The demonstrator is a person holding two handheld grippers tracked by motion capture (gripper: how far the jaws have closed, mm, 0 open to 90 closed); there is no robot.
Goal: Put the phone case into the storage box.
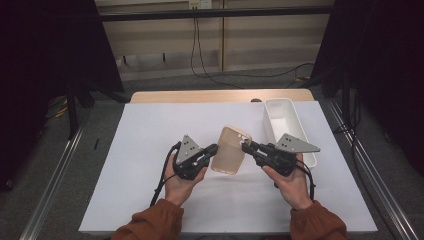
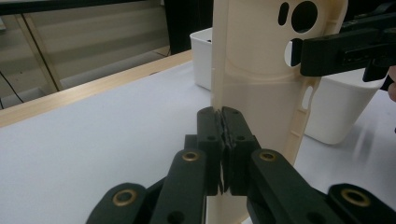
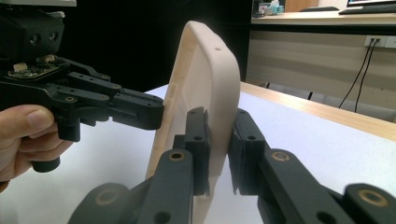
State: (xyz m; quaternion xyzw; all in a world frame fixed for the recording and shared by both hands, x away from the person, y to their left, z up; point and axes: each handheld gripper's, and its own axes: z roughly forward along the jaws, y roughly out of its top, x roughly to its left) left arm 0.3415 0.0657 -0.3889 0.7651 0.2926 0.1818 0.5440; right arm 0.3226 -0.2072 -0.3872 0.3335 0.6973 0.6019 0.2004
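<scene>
white table sheet [image 1: 150,150] under cream phone case [image 1: 229,150], left gripper [image 1: 214,148] and right gripper [image 1: 246,145] fingers clamped on it

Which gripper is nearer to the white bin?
Right. The right gripper grips the phone case's edge just beside the white bin; the left gripper grips the case's far side.

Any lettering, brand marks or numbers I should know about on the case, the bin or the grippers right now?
No readable text anywhere.
Phone case: plain beige, no print in any view.
White bin: no label visible.
Left gripper and right gripper: no markings legible on either.
Items on the far shelf in the right gripper view: too small and blurred to read.
</scene>
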